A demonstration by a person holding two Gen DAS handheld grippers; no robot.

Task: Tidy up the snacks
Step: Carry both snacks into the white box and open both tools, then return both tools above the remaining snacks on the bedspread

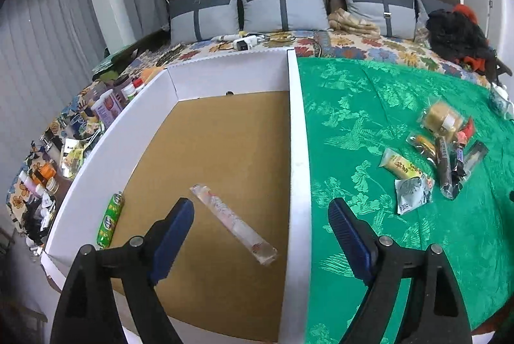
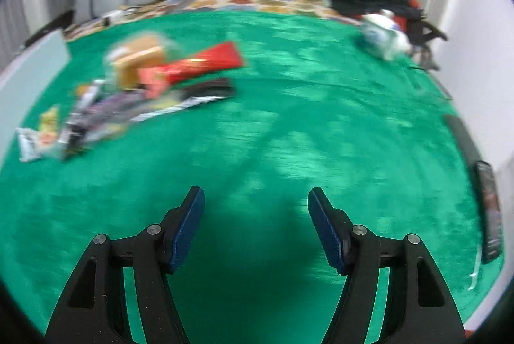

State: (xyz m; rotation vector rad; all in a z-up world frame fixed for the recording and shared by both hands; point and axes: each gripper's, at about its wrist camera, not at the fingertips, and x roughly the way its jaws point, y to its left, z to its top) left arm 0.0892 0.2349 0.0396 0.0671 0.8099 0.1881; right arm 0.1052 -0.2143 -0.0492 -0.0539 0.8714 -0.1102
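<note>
Now, my left tongs hang wide and empty over the box, a clear snack stick lying loose below. My right tongs, agape and empty too, sit nearer the snack pile at ten o'clock, wrappers running ten-to-four.

The left tongs hang over the box, straddling its right wall. A long packet lies in the box between the tips, a short roll left of them against the left wall. The snack pile lies on the cloth ahead right. From the right tongs, the pile lies ahead left; only cloth sits between the tips.
</note>
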